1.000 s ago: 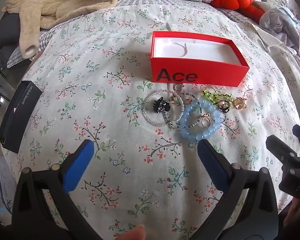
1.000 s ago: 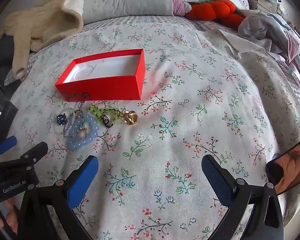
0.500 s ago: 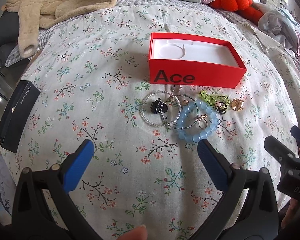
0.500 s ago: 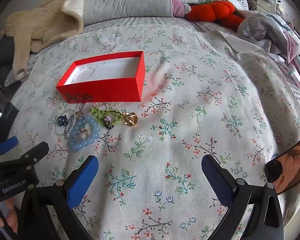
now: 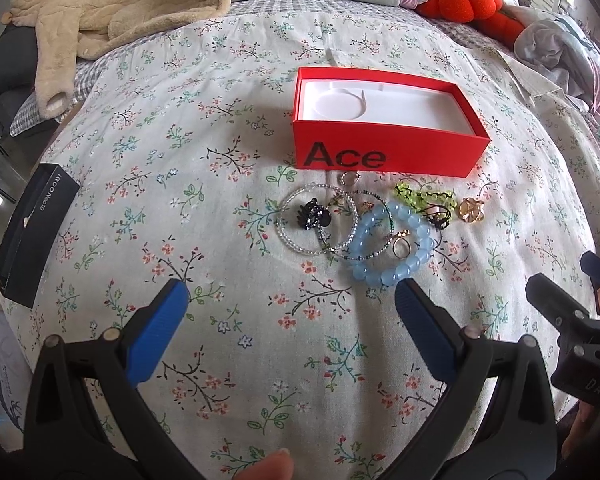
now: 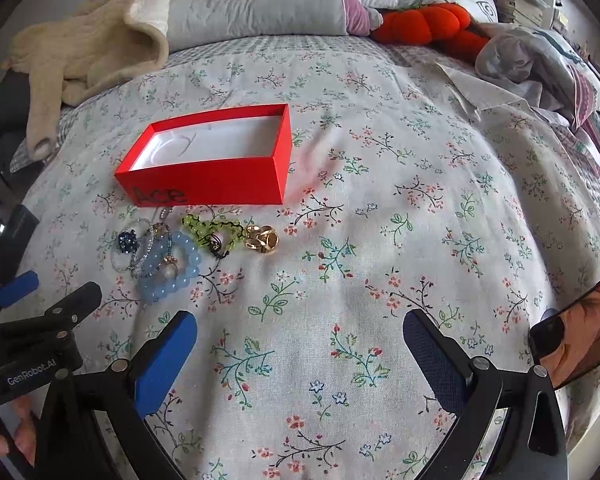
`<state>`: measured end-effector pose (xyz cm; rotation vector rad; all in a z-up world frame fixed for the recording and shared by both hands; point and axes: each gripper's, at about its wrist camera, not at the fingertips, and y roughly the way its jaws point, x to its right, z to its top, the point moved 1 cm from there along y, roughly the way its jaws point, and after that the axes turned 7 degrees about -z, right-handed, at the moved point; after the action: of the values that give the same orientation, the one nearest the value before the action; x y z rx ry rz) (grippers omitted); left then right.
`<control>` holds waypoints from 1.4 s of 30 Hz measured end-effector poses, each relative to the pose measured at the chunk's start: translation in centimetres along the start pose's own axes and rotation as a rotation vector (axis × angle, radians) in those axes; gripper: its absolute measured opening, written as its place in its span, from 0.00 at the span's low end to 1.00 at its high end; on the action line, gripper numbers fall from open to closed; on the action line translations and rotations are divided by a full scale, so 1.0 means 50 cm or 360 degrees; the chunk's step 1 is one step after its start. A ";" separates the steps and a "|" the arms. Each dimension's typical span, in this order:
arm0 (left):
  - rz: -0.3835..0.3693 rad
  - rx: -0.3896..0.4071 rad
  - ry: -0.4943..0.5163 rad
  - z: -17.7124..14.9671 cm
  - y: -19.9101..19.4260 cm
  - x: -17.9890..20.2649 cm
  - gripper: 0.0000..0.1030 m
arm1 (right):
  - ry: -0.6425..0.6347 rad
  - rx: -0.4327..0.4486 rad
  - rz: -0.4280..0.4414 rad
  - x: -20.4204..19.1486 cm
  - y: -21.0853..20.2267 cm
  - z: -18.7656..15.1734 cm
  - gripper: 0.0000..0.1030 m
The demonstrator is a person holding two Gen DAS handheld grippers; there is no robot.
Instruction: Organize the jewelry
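A small heap of jewelry is seen on a bed [image 5: 204, 128] covered with a floral quilt, just in front of an open red box [image 5: 384, 152]. The box is marked "Ace" in black on its near wall and is lined with a white insert that shows a round recess; nothing is seen inside it.

The pieces are clustered and partly overlapped. A pale blue bead bracelet [image 5: 392, 246] of large translucent beads is laid nearest the camera, with a small ring [image 5: 400, 247] inside its loop. To its left a clear bead bracelet [image 5: 288, 232] is crossed by a thinner dark-beaded bangle [image 5: 370, 256], and a dark blue-black clustered piece [image 5: 313, 215] is enclosed by the clear loop. To the right, a yellow-green bead strand [image 5: 424, 197] on black cord is stretched out, and a gold knot-shaped piece [image 5: 471, 211] is set beside its end — slightly apart from the rest.

The left hand-held gripper [image 5: 288, 296] is held above the quilt just short of the blue bracelet, its blue-padded jaws spread wide and nothing gripped. The right hand-held gripper [image 6: 300, 332] is likewise held wide open and empty — over bare quilt, to the right of the jewelry.

A black box [image 5: 32, 236] is seen at the bed's left edge, and a beige fleece garment [image 5: 112, 12] at the far end.
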<state>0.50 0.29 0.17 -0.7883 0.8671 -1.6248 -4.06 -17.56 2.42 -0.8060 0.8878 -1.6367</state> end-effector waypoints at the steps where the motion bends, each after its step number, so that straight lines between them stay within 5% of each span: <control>1: 0.0000 -0.0001 -0.0002 0.000 0.000 0.000 1.00 | 0.0003 -0.0003 0.0001 0.001 0.001 0.000 1.00; 38: 0.0003 0.0049 -0.0008 0.009 -0.005 -0.008 1.00 | 0.0031 -0.0019 0.0032 0.006 0.010 0.009 1.00; 42: -0.0018 0.0065 0.0081 0.033 -0.005 -0.011 1.00 | 0.0026 -0.0039 0.0044 0.012 0.032 0.027 1.00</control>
<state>1.89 0.66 1.19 -0.7272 0.8644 -1.6735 -2.26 -18.60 1.75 -0.7949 0.9285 -1.6129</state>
